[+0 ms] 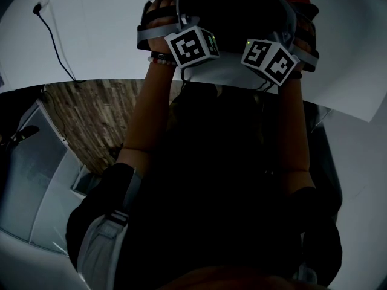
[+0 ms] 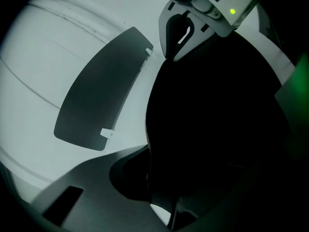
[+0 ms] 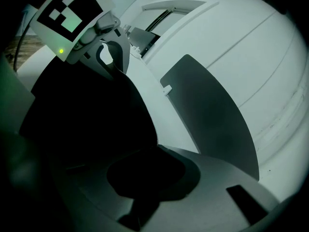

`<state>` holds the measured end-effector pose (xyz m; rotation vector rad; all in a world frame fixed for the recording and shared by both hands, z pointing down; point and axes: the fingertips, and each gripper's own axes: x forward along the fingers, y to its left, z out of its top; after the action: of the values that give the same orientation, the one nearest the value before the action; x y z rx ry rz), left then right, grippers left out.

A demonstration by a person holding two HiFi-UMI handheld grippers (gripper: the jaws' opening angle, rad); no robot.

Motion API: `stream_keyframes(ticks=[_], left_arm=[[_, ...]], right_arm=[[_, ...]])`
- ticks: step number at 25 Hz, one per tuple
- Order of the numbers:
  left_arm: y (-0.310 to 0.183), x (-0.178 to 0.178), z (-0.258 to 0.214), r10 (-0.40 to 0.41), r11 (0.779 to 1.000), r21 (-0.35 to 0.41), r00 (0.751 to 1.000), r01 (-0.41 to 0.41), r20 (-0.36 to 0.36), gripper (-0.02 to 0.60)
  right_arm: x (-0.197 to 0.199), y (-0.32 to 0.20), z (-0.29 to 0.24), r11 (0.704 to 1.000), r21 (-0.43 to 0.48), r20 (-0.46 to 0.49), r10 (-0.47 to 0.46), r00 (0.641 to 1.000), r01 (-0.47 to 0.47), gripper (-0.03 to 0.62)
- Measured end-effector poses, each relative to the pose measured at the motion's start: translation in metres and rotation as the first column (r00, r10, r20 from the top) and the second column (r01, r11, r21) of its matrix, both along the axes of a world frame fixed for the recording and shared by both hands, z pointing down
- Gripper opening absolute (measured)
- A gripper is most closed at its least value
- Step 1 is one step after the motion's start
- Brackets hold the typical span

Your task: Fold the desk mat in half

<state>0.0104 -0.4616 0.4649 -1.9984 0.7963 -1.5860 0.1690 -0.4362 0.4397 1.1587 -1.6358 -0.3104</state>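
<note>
White table (image 2: 43,57) underneath, with one black desk mat (image 2: 217,110) held up over it, probably mid-carry for the fold. Left gripper (image 2: 164,197) is nearly closed, pinching the mat's stitched edge. Right gripper (image 3: 140,187) is clamped tight on the mat alongside. Two grips likely keep the edge level. One grey panel (image 2: 96,91) lies apart.
</note>
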Motion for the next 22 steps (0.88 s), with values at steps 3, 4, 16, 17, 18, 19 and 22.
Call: stream_keyframes(ticks=[3,4,16,17,18,19,22], left_arm=[[-0.005,0.0,0.003,0.002,1.0,-0.007,1.0,-0.002,0.003,0.06],[-0.007,0.0,0.004,0.004,1.0,-0.011,1.0,-0.003,0.005,0.063],[-0.016,-0.001,0.003,-0.022,0.999,0.03,1.0,0.023,-0.016,0.154],[-0.017,-0.002,0.001,-0.031,0.999,0.036,0.999,0.032,-0.025,0.163],[-0.018,-0.003,-0.001,-0.039,0.998,0.041,0.999,0.04,-0.032,0.177],[-0.018,-0.004,-0.002,-0.045,0.998,0.043,0.998,0.047,-0.038,0.193],[-0.017,-0.005,-0.002,-0.053,0.998,0.042,0.998,0.055,-0.043,0.207]], right_arm=[[-0.001,-0.007,0.004,1.0,-0.01,0.0,0.001,1.0,-0.001,0.041],[-0.001,-0.009,0.006,1.0,-0.013,-0.002,0.001,1.0,-0.001,0.041],[0.0,-0.015,0.024,0.998,-0.062,-0.022,-0.016,1.0,0.015,0.121],[0.0,-0.015,0.023,0.998,-0.063,-0.022,-0.015,1.0,0.014,0.126],[0.0,-0.014,0.022,0.998,-0.063,-0.021,-0.013,1.0,0.012,0.132],[0.001,-0.013,0.022,0.998,-0.063,-0.018,-0.008,1.0,0.007,0.144],[0.004,-0.01,0.023,0.998,-0.064,0.003,0.006,1.0,-0.006,0.172]])
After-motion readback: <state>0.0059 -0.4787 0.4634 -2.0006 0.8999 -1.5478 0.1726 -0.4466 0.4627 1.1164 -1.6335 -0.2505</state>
